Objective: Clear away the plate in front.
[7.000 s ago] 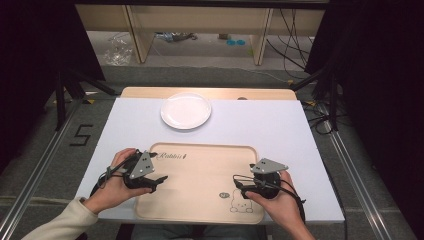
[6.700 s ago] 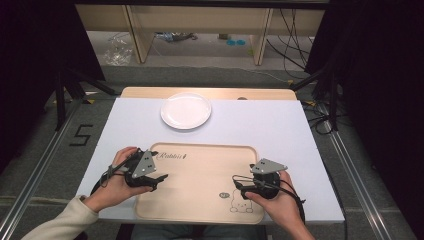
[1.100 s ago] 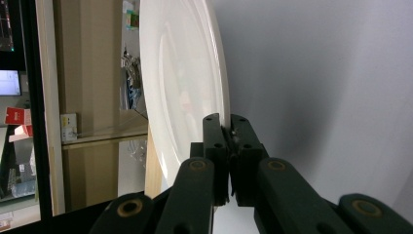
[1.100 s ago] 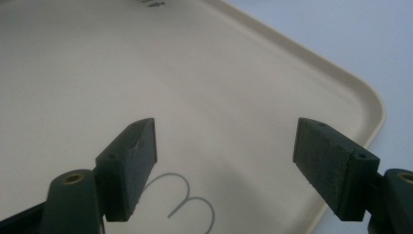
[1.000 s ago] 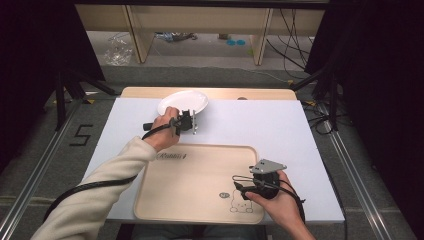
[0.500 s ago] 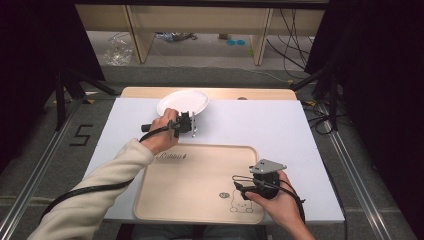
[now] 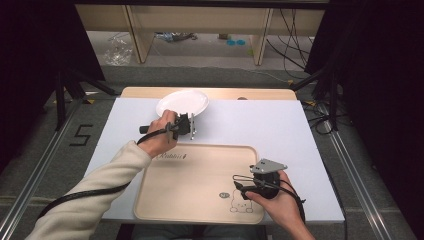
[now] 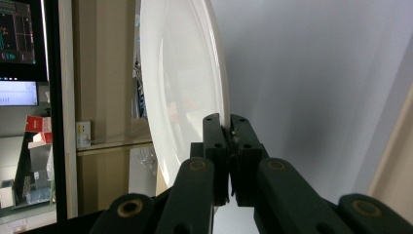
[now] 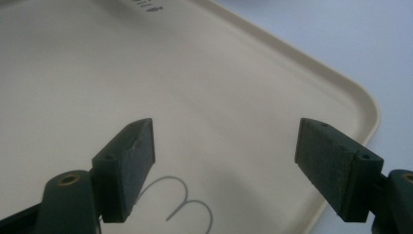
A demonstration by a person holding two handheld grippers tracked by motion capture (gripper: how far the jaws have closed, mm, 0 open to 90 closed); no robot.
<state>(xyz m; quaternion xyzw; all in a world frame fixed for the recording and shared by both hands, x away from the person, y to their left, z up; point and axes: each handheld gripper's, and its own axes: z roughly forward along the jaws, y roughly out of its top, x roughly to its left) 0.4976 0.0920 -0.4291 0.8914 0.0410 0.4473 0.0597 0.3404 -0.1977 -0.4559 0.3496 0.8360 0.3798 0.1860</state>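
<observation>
Two grippers work over a white-topped desk (image 7: 280, 125) that carries a round white plastic plate (image 7: 182, 102) and a pale beige rectangular tray (image 7: 195, 180). Taking the tray as landmark, the plate lies beyond its far left corner, near the desk's far edge. The left gripper (image 8: 228, 127) has its fingers pressed together on the plate's near rim, the rim pinched between the pads. In the left gripper view the plate stands on edge across the frame because the camera is rolled. The right gripper (image 9: 234, 165) hovers over the tray's near right corner, fingers wide apart with nothing between them. Nothing lies between plate and tray but bare desk. The tray bears a small line of dark lettering (image 7: 172, 156) near its far left edge, too small to read, and a drawn bear figure (image 7: 240, 204) near its near right corner. A black figure "5" (image 7: 81, 135) is marked on the grey floor left of the desk.
</observation>
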